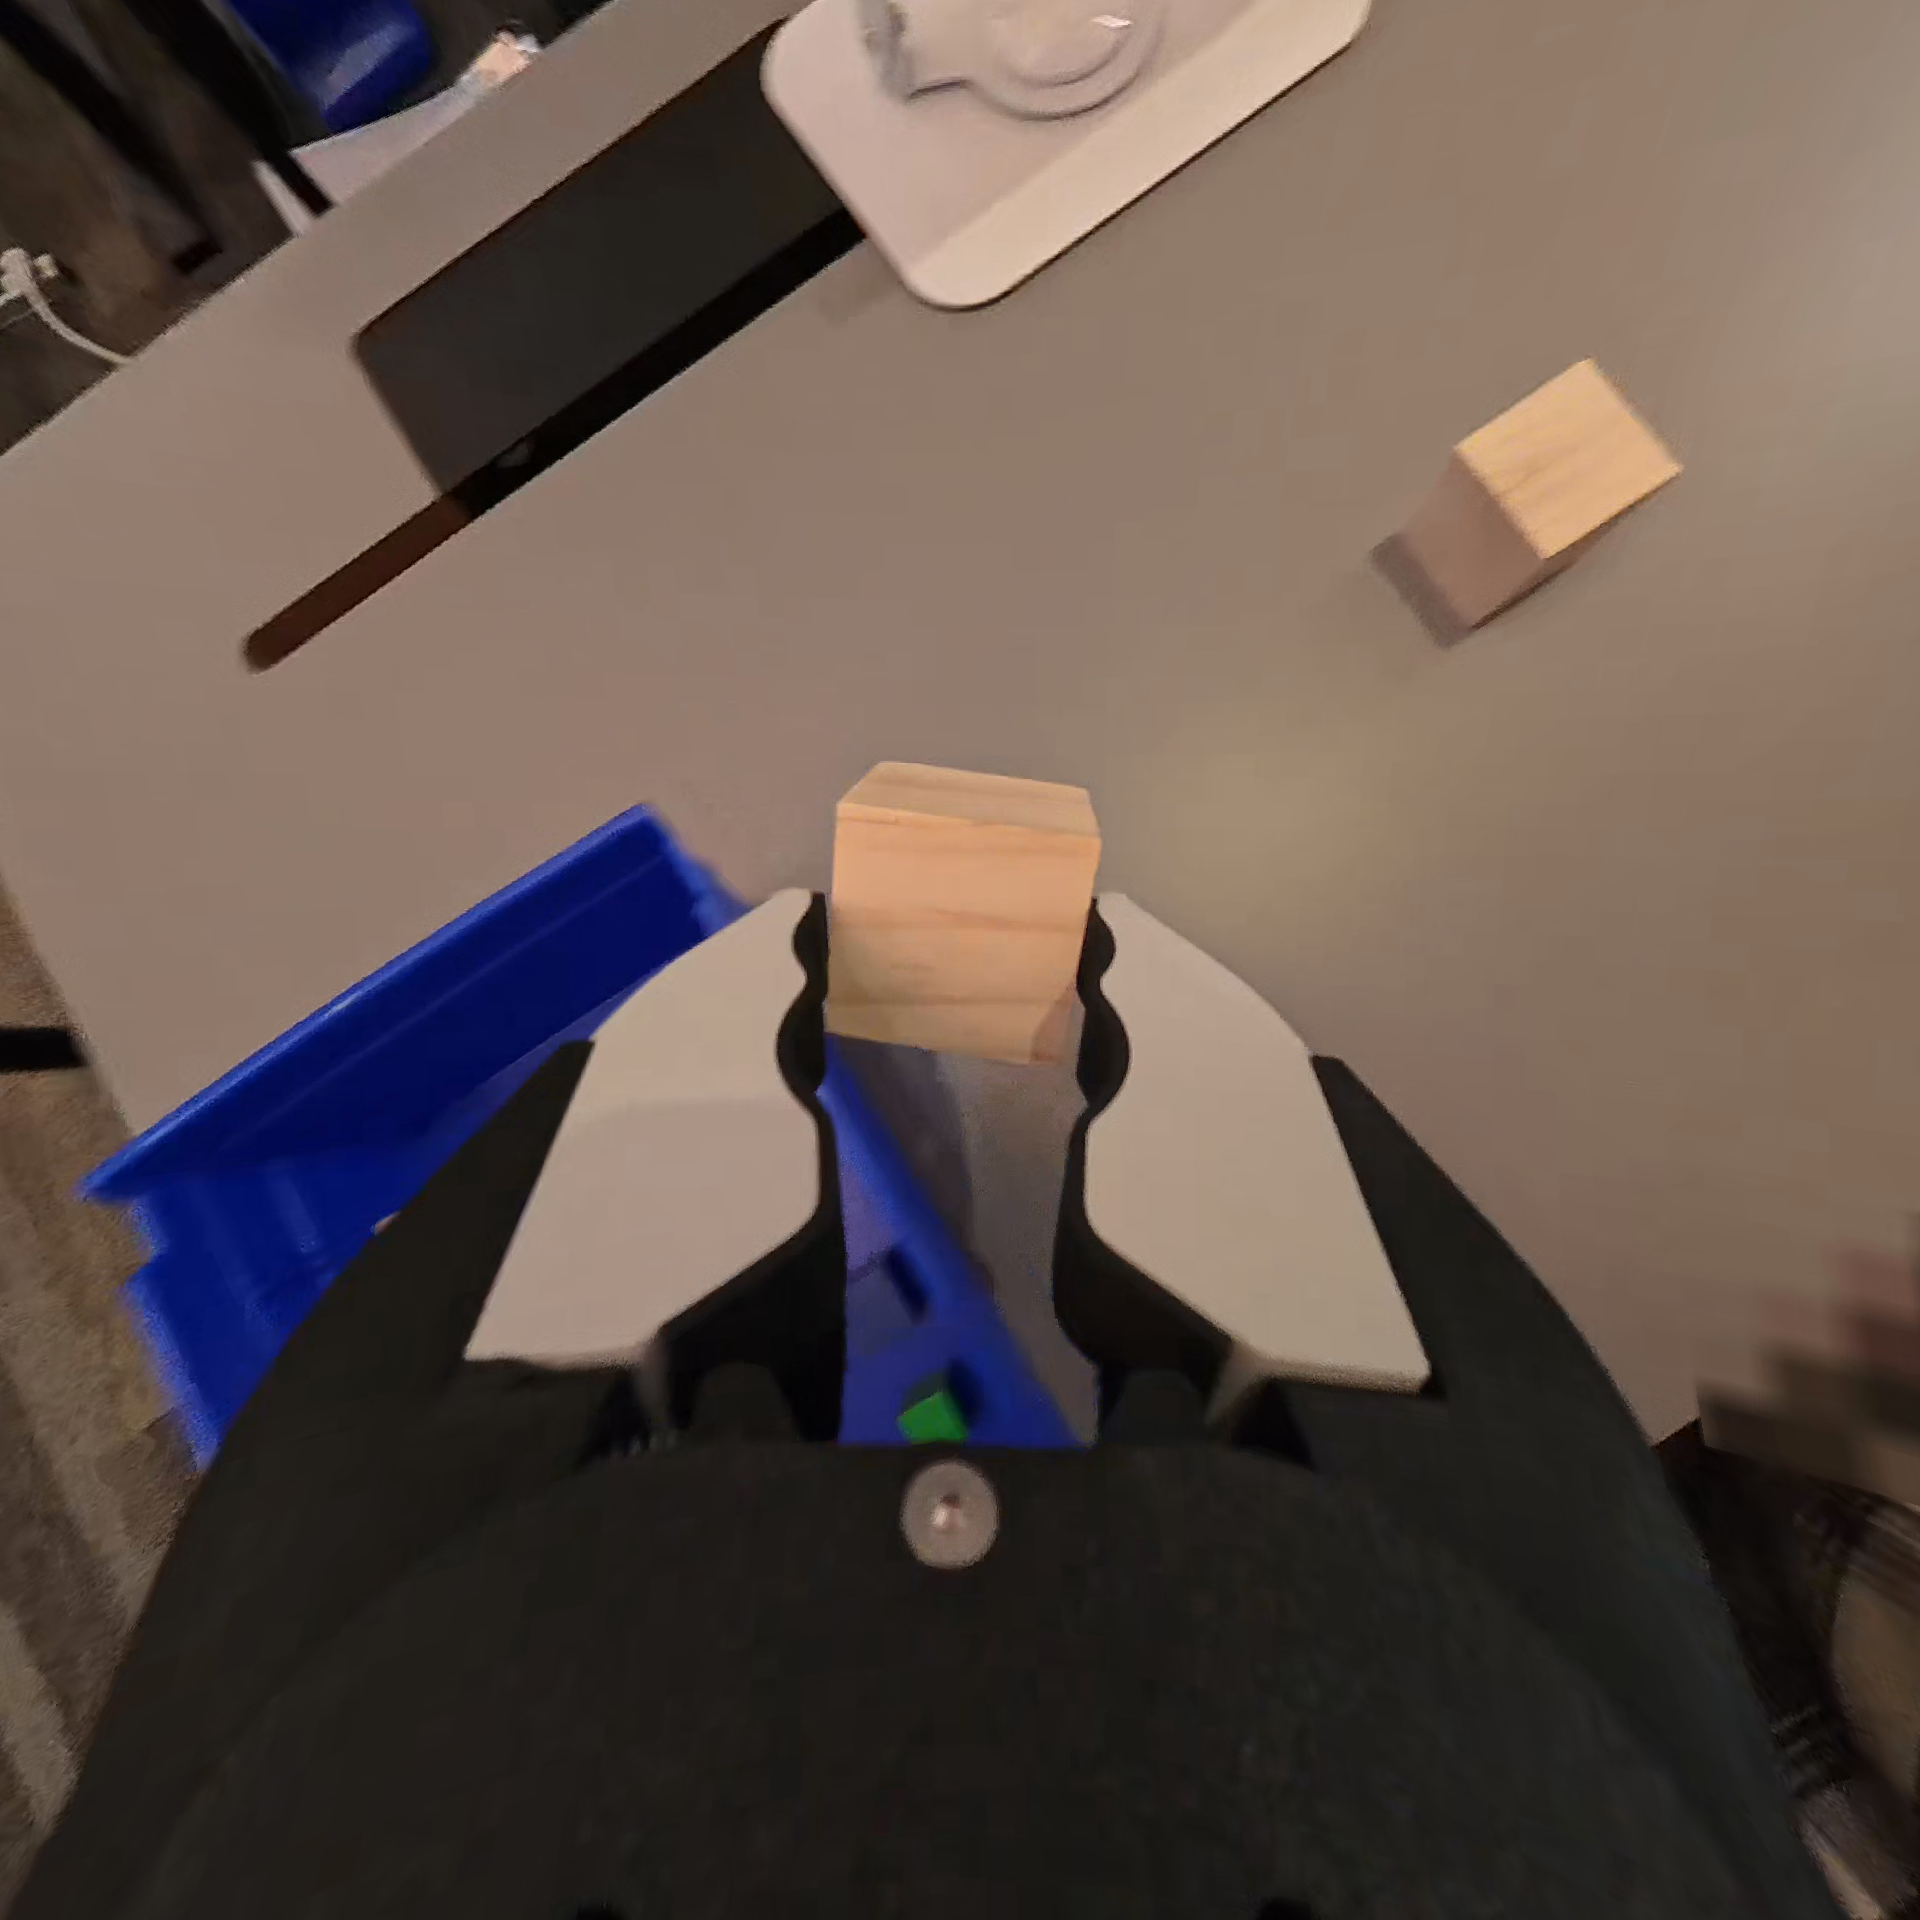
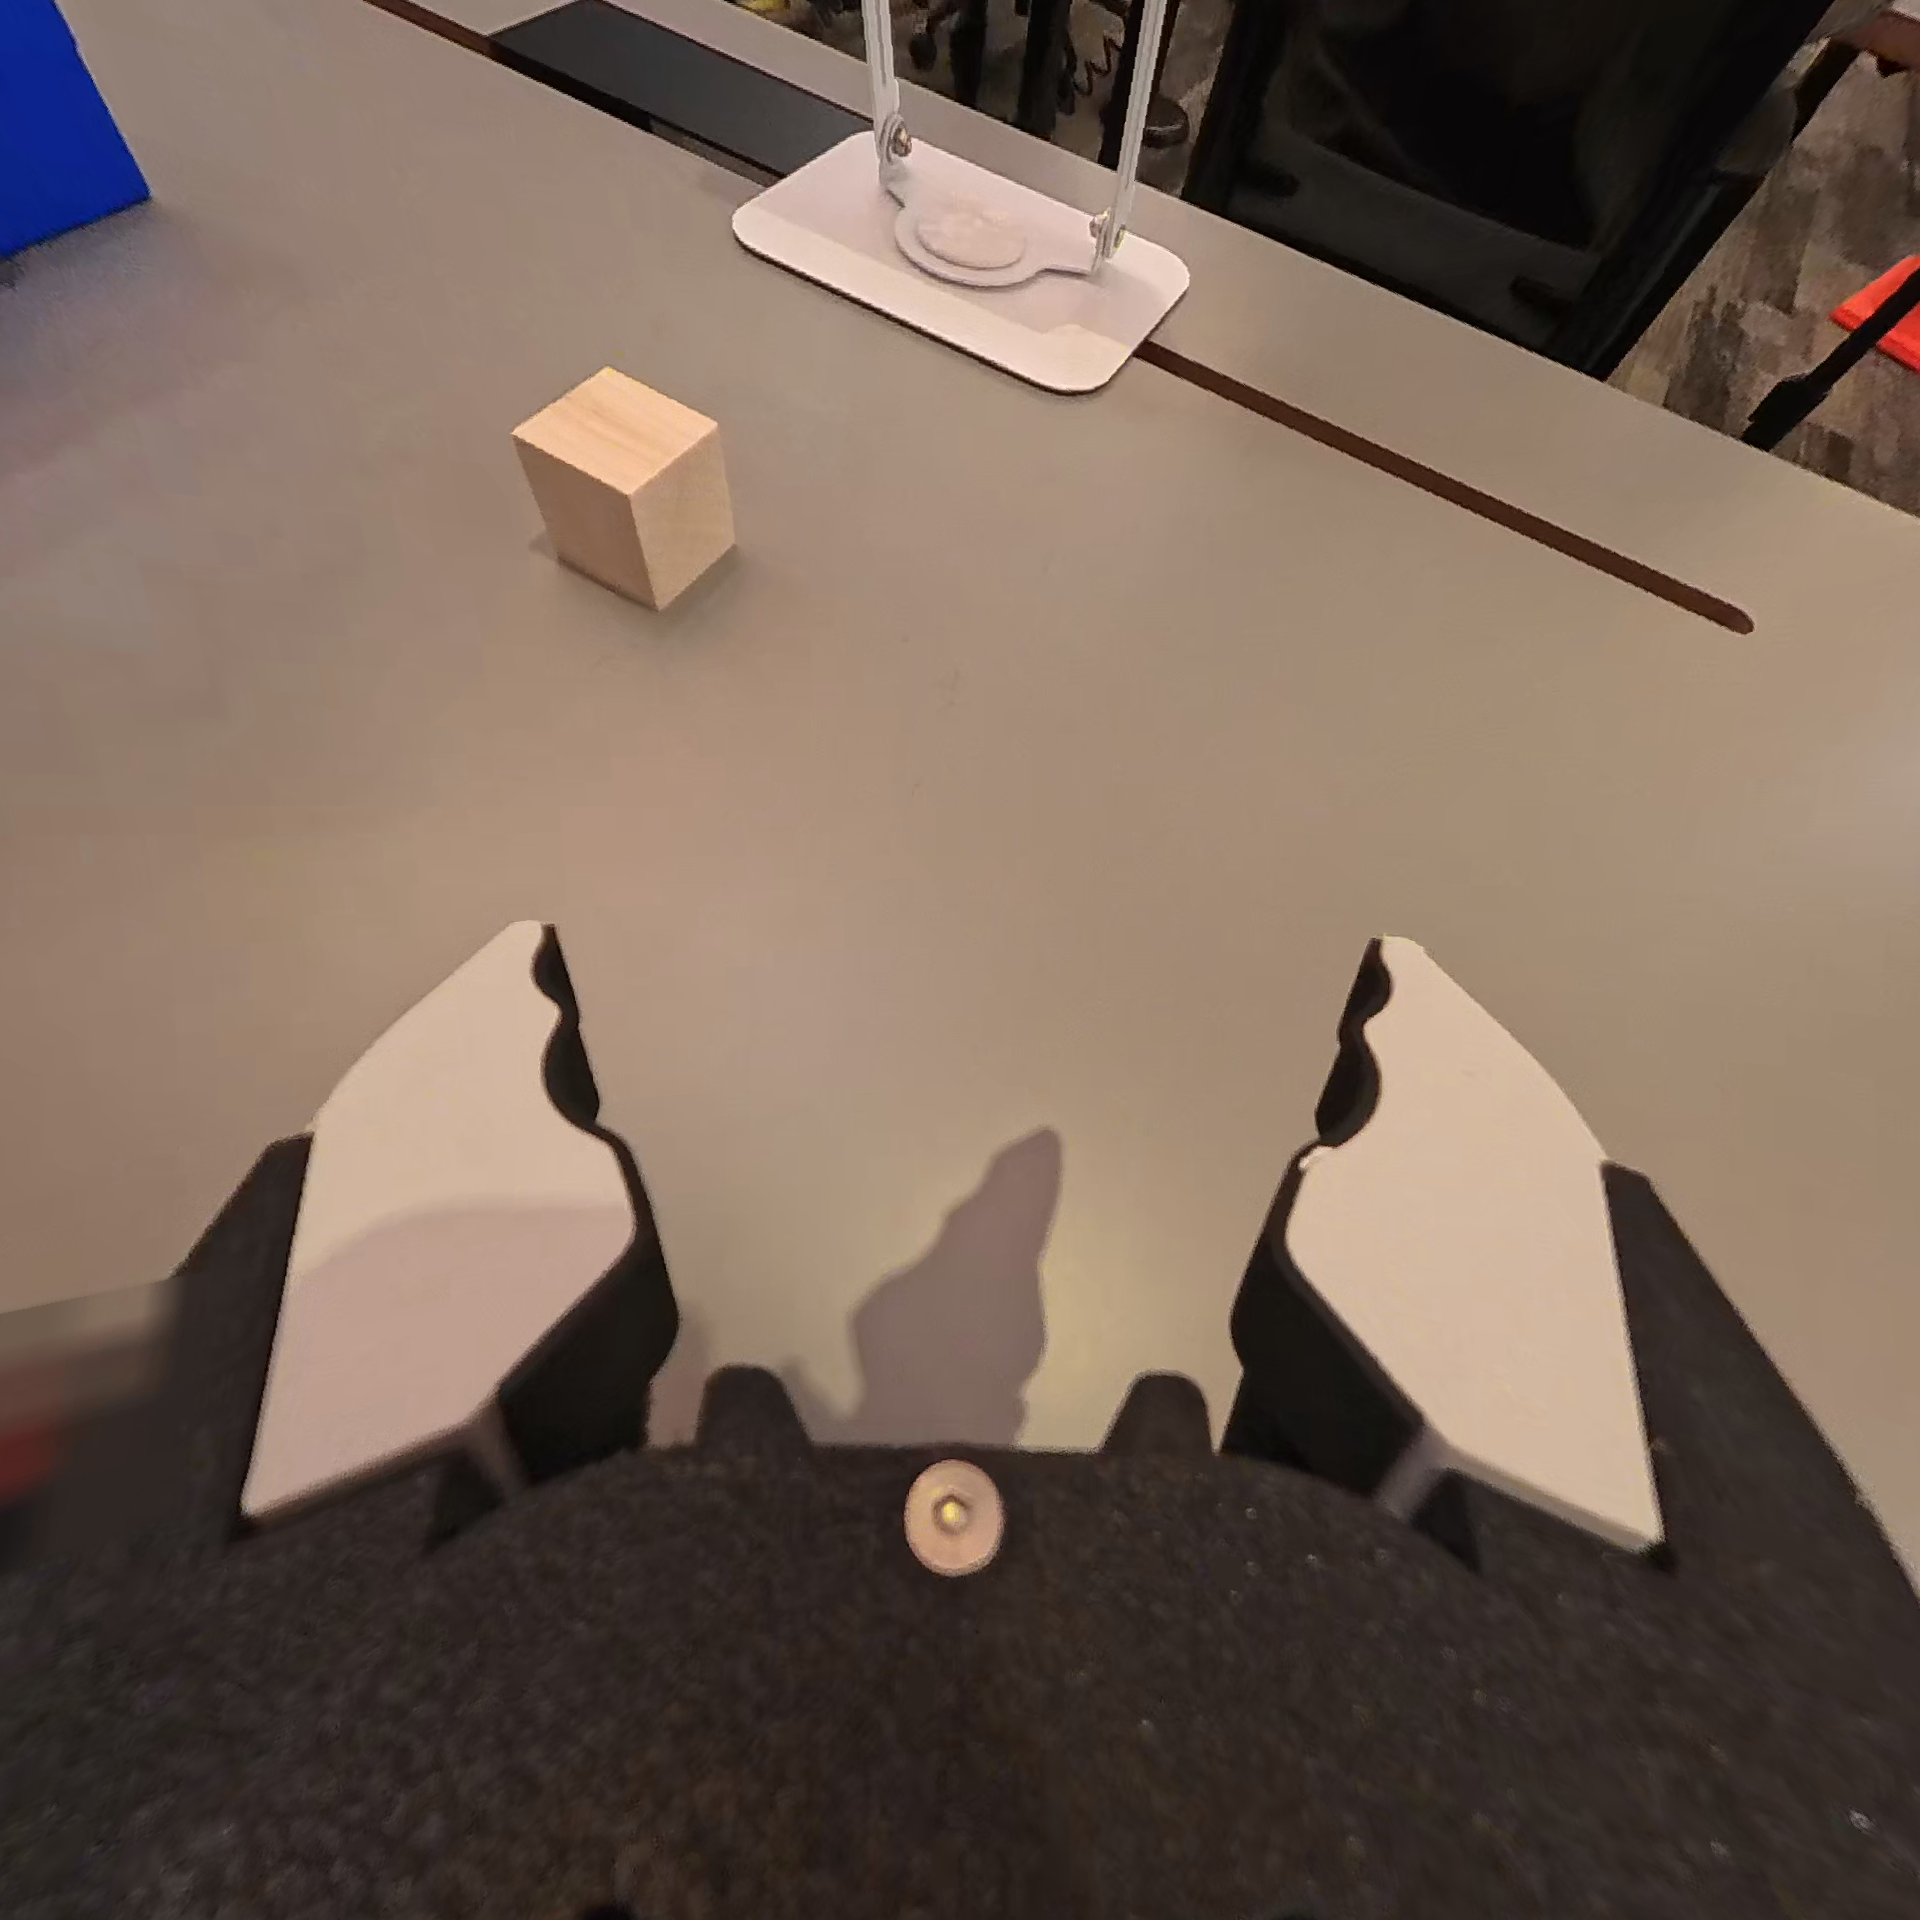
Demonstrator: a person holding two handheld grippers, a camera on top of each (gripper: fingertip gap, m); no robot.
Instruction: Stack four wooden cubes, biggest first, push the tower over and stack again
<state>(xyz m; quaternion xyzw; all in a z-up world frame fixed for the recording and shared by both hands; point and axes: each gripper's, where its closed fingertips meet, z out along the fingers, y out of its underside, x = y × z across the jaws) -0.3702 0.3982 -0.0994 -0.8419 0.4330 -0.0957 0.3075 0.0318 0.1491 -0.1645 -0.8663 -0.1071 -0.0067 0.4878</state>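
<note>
My left gripper (image 1: 954, 925) is shut on a pale wooden cube (image 1: 961, 909) and holds it in the air above the near edge of the grey table (image 1: 935, 644), over the rim of a blue bin (image 1: 416, 1049). A larger wooden cube (image 1: 1538, 488) sits alone on the table to the far right; it also shows in the right wrist view (image 2: 629, 483). My right gripper (image 2: 961, 940) is open and empty, low over the table, well short and right of that cube. No other cubes are in view.
The blue bin stands at the table's left edge, with a green piece (image 1: 932, 1415) inside; its corner shows in the right wrist view (image 2: 57, 125). A white lamp base (image 2: 961, 260) stands at the back by a dark slot (image 2: 1455, 488) in the table. Some 50 cm of space lies between my two pairs of fingers. My left gripper's tips are some 25 cm from the green piece (image 1: 932, 1415).
</note>
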